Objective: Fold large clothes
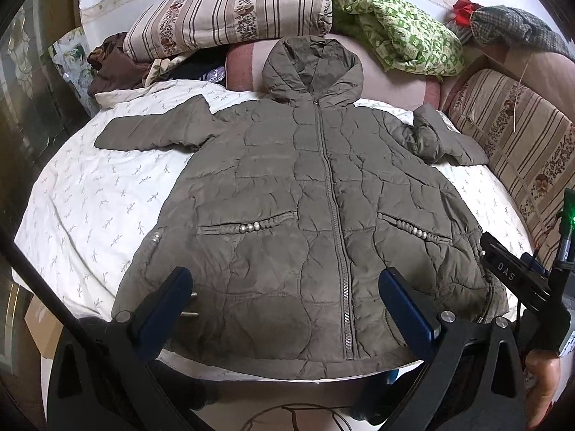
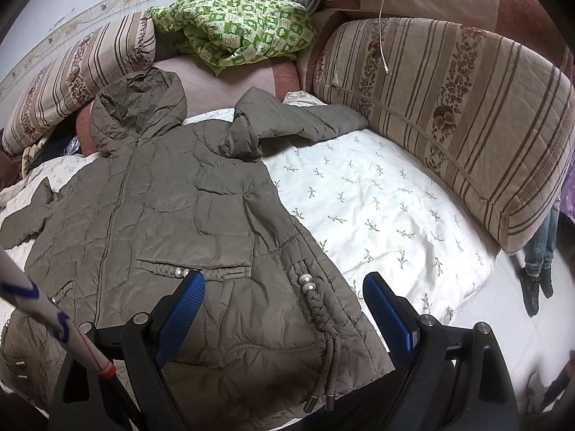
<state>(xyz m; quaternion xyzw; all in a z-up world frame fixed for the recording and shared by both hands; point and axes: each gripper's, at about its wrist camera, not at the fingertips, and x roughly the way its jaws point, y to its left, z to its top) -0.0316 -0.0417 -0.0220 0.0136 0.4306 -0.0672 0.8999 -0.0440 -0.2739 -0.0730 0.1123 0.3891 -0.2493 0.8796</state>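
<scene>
Bed sheet (image 1: 90,194), white w/ small leaf print, runs out of frame at the near edge in both views; its far end is buried under striped pillows (image 1: 222,14) and a green patterned blanket (image 1: 395,25). Dark clutter by the brown cloth at far left is too murky to ID.

Jacket (image 1: 287,186), olive quilted w/ hood, lies front-up on the sheet, zipped, hood toward the pillows. One sleeve lies flat outward; the other sleeve (image 2: 298,118) is bunched and kinked near the striped cushion (image 2: 449,107). Hem hangs just past the bed edge. Bead-trimmed pockets, braided drawcord (image 2: 320,316) at the side.

My left gripper (image 1: 287,309) hovers over the hem, jaws spread wide, nothing in them. My right gripper (image 2: 284,309) is likewise agape over the jacket's corner, holding nothing.
</scene>
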